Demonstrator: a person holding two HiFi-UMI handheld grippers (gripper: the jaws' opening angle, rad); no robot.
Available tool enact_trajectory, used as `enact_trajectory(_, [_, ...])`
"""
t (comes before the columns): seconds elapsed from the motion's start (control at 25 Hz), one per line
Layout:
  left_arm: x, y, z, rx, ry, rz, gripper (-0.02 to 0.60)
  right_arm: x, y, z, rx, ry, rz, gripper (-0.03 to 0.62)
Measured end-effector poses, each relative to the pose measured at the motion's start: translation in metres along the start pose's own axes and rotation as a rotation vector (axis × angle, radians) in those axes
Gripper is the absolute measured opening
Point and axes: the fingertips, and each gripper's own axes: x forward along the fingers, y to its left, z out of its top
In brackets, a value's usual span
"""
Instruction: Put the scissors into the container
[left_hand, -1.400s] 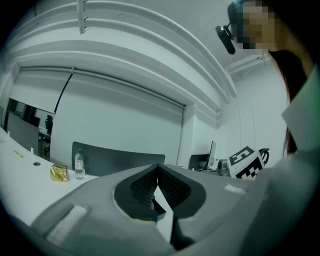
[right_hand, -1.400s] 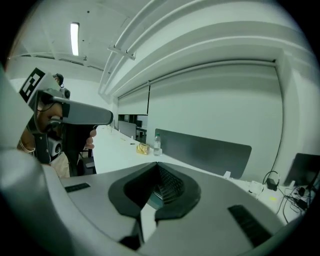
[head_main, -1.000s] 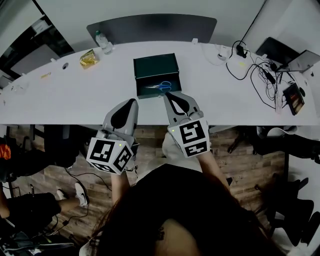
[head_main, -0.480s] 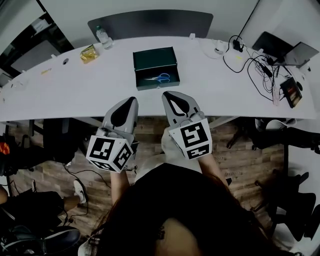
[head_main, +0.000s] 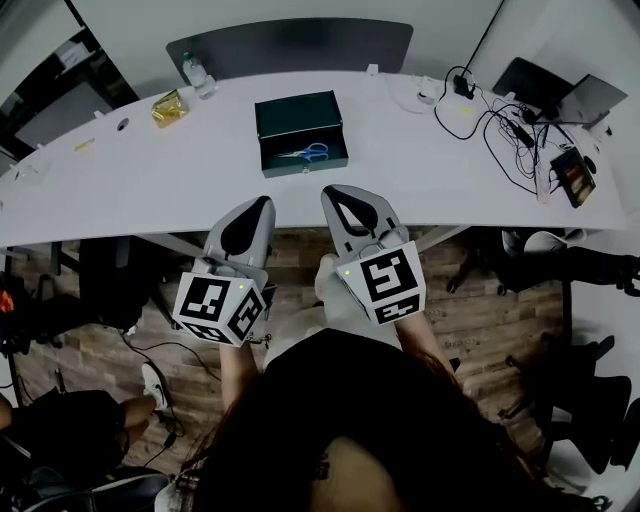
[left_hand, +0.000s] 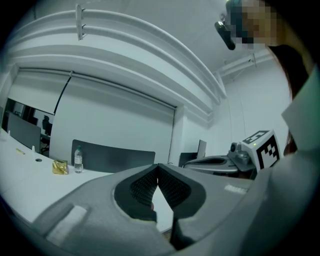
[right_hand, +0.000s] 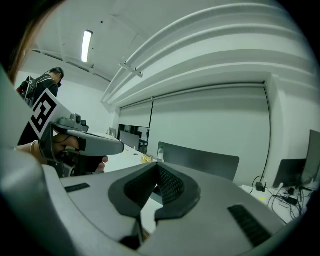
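Now my left claw (head_main: 262, 206) and right claw (head_main: 336, 193) are both pinched fully closed on nothing, held side by side well short of the container (head_main: 296, 116); the scissors (head_main: 306, 153) lie inside that container, on its floor.

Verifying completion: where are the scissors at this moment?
Head view, upper centre: the scissors lie inside the open dark green container on the white table, right of the water bottle.

White table (head_main: 150, 190) over what seems wooden floor (head_main: 480, 325), dark chair (head_main: 290, 45) behind.
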Motion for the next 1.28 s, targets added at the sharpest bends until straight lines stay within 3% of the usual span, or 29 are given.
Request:
enact_trajectory(0.64, [0.029,-0.033,0.006,0.012,-0.008,-0.039,0.012,-0.024,-0.025,-0.005,-0.011,0.000,-0.006,0.009])
enact_trajectory(1.28, [0.021,-0.086,0.000,-0.004,0.007,0.031,0.012,-0.070,-0.037,-0.014,0.022,0.006,0.090,0.009])
